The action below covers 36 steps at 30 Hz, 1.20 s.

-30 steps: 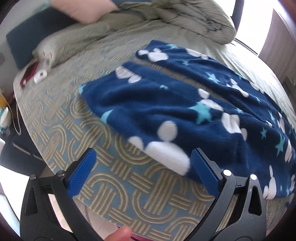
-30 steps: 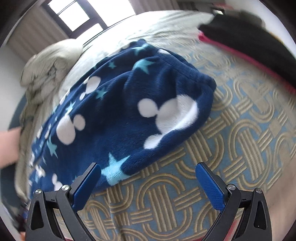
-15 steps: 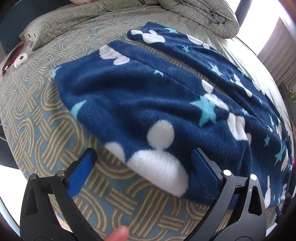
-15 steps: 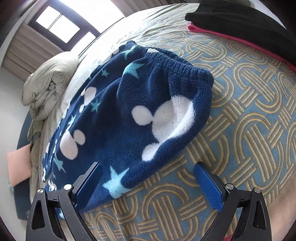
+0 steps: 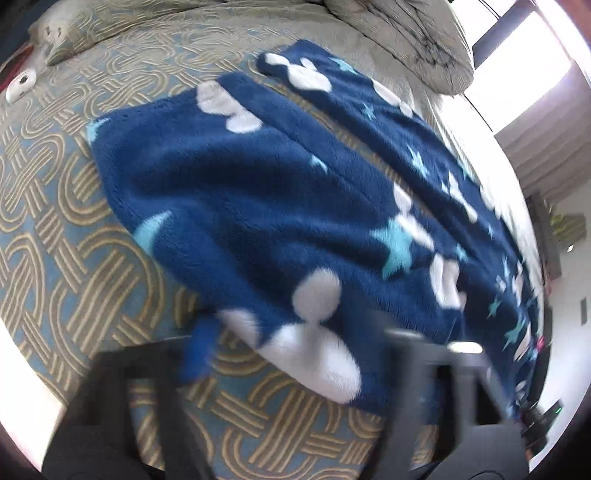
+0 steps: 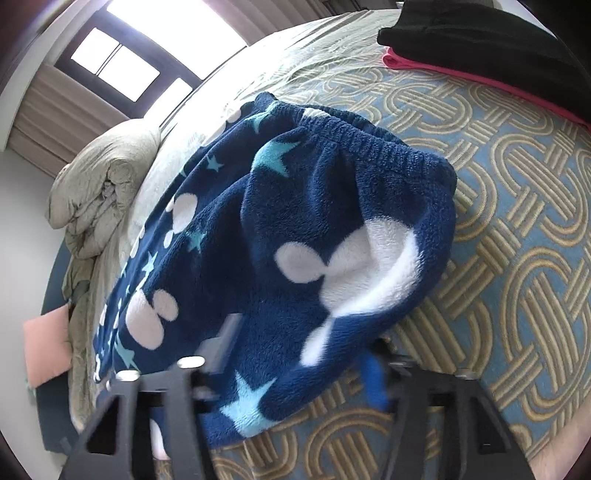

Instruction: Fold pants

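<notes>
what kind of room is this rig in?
Most likely a bedroom: the pants lie on a bed with a patterned cover, a bunched-up duvet sits at its far side, and a curtained window is behind.

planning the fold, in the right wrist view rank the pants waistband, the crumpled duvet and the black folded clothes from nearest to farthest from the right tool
1. Waistband: the pants' far end, just ahead of the right tool, which is closing on the near hem.
2. Black folded clothes: upper right, on the bed's far side.
3. Crumpled duvet: far left, by the window.

The last two are close; the ranking is tentative.
</notes>
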Tool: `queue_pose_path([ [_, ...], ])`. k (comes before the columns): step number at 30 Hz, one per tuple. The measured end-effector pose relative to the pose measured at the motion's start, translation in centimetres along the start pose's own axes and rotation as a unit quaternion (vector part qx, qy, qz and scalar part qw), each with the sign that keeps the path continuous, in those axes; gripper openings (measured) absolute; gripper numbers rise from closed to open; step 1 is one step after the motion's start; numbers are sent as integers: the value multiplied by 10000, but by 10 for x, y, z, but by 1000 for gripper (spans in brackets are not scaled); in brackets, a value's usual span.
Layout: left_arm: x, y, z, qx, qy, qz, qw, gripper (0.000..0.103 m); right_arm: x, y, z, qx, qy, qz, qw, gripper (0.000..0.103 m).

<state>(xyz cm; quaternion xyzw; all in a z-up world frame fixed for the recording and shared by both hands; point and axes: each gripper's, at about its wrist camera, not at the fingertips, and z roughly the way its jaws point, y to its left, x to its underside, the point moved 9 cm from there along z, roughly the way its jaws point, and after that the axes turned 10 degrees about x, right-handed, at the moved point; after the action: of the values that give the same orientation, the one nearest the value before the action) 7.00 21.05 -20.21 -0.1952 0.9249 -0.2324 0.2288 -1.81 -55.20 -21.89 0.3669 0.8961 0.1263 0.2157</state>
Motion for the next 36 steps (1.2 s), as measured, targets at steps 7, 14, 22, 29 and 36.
queue_pose_path([
  [7, -12, 3, -9, 243, -204, -358, 9989, 10, -5, 4, -8, -277, 58, 29, 9996, 11],
  [14, -30, -15, -23, 160, -404, -7, 9991, 9, -15, 23, -23, -359, -107, -150, 9992, 10],
  [22, -55, -41, -44, 122, -722, 288, 9969, 8, -37, 52, -54, -744, -411, -244, 9961, 9],
  [29, -76, -64, -55, 68, -933, 423, 9947, 8, -66, 78, -68, -1043, -571, -218, 9927, 9],
  [36, -110, -96, -57, -100, -1092, 726, 9913, 8, -102, 114, -76, -906, -950, -555, 9898, 9],
])
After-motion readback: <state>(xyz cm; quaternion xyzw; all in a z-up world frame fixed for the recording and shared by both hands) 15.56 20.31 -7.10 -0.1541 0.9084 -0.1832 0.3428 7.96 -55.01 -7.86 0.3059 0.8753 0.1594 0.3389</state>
